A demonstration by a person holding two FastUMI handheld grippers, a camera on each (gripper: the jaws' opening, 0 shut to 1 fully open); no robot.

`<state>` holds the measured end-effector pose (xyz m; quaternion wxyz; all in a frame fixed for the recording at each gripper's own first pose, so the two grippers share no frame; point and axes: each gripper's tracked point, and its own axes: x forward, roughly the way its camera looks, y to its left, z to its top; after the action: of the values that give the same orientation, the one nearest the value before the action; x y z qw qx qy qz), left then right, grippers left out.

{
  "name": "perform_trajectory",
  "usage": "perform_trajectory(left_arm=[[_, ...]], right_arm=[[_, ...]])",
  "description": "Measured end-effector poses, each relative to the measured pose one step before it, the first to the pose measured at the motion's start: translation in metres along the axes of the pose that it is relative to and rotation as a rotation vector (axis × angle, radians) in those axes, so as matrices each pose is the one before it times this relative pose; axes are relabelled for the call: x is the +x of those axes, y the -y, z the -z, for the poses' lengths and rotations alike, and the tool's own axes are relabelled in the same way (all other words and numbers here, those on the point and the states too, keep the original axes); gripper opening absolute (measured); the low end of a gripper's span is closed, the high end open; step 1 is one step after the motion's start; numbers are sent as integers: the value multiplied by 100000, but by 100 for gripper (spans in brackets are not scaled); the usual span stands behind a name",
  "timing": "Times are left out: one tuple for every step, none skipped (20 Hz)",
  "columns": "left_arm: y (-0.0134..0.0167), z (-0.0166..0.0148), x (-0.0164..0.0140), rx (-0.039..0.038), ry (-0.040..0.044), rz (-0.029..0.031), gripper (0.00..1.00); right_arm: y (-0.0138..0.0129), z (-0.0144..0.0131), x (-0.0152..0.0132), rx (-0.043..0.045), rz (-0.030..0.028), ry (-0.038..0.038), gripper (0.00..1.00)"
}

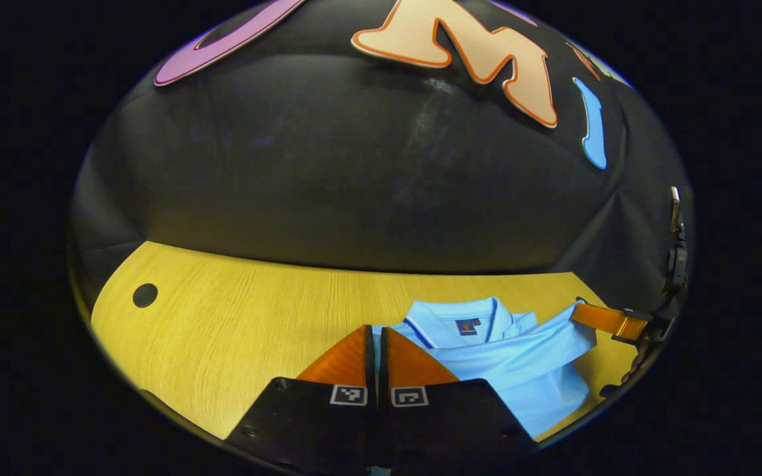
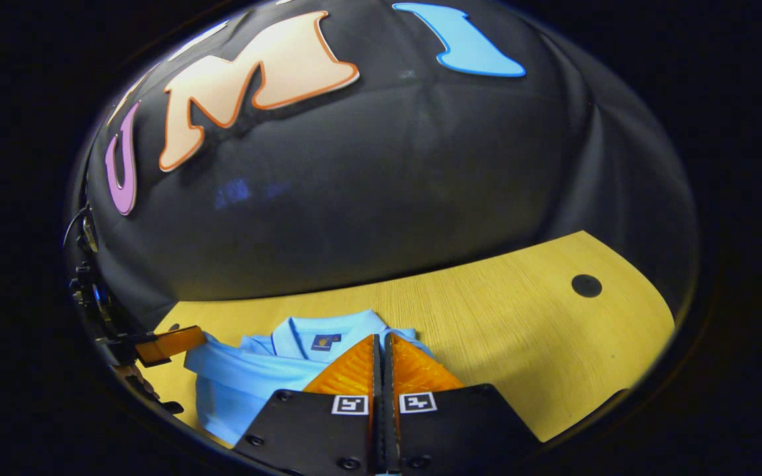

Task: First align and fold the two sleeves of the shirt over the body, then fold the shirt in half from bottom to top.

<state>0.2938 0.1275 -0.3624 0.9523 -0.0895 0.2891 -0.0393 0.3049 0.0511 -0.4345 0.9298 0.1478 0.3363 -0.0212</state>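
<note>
Left gripper [image 1: 377, 344] low at the bottom of the left gripper view, fingers drawn together with a thin slit between, tips pointing forward. Right gripper [image 2: 382, 350] likewise in the right gripper view, fingers nearly touching, tips forward. Also seen, far off at the right edge of the left gripper view, reaching in sideways. Whether anything is pinched between either pair: cannot tell.
</note>
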Motion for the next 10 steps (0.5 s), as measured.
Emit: perform_trajectory(left_arm=[[-225, 91, 320, -1844, 694, -1293, 0], [242, 271, 436, -1941, 450, 1457, 5], [3, -161, -955, -1118, 1004, -133, 37], [-190, -1102, -766, 793, 2541, -1498, 68], [137, -235, -1067, 2607, 4105, -1159, 100], [342, -1116, -1392, 2840, 4038, -884, 95], [720, -1161, -2079, 3419, 3526, 75, 96], [731, -1185, -1847, 3133, 2856, 386, 96], [757, -1131, -1875, 2282, 3054, 531, 96], [812, -1122, -1976, 1334, 2430, 356, 96]], right_arm=[[230, 668, 294, -1083, 1262, -1102, 3], [-261, 87, -320, -1400, -414, 805, 27], [22, -348, -492, -2583, 1329, 2706, 51], [-517, -875, -961, -2548, -1878, 3151, 76], [-347, -586, -1195, -3156, -201, 4184, 100], [-349, -1155, -1513, -3377, -404, 4297, 95], [-483, -1257, -1797, -2838, -776, 4030, 95], [-198, -1264, -1887, -2154, 106, 3086, 98], [-191, -1023, -1947, -1131, -525, 2338, 98], [-238, -1037, -1857, 34, -454, 2595, 98]])
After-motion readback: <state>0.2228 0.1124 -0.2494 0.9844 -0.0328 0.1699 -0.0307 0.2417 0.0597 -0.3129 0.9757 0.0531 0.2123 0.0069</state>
